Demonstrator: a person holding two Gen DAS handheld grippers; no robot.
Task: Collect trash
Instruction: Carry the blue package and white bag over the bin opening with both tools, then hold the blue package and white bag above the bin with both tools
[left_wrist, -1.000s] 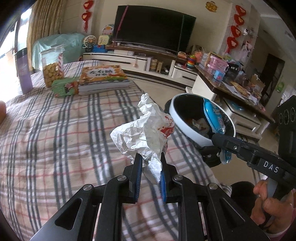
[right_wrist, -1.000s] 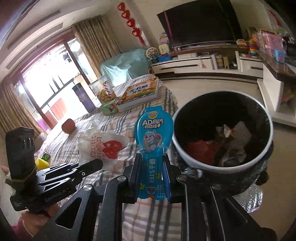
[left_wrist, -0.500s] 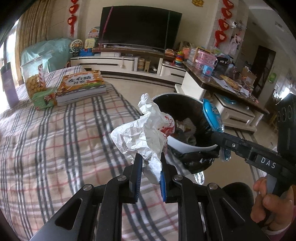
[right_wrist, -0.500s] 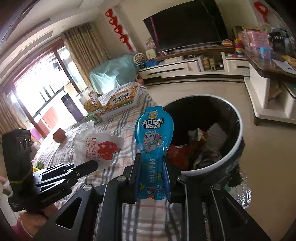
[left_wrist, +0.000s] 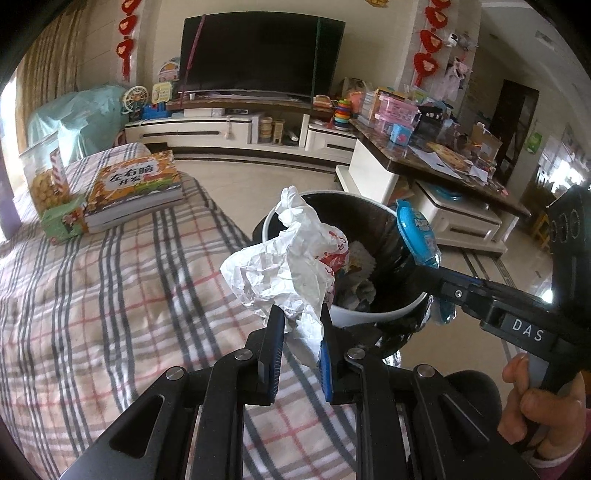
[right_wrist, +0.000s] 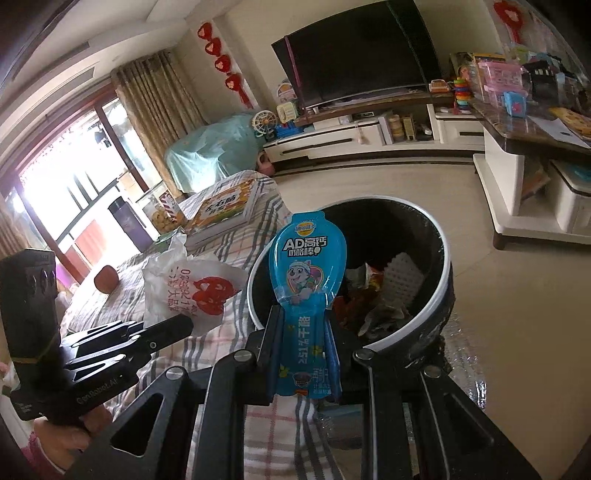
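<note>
My left gripper (left_wrist: 301, 328) is shut on a crumpled white plastic bag (left_wrist: 284, 269) with red print, held up over the edge of the checked table and just short of the bin's near rim. The bin (left_wrist: 376, 314) is round, white outside with a black liner, and holds several scraps. My right gripper (right_wrist: 301, 328) is shut on a blue snack wrapper (right_wrist: 308, 273) with a cartoon dog, upright in front of the bin (right_wrist: 439, 291). In the left wrist view the right gripper (left_wrist: 424, 269) reaches over the bin's right rim with the wrapper (left_wrist: 417, 236).
A checked cloth covers the table (left_wrist: 92, 314). A stack of books (left_wrist: 133, 188), a green box (left_wrist: 62, 221) and a jar of snacks (left_wrist: 44, 173) stand at its far end. A low coffee table (left_wrist: 436, 173) crowded with things lies beyond the bin.
Both grippers have carried their loads toward the bin, which now looms larger and nearer the middle in both views. Both grips are unchanged.
</note>
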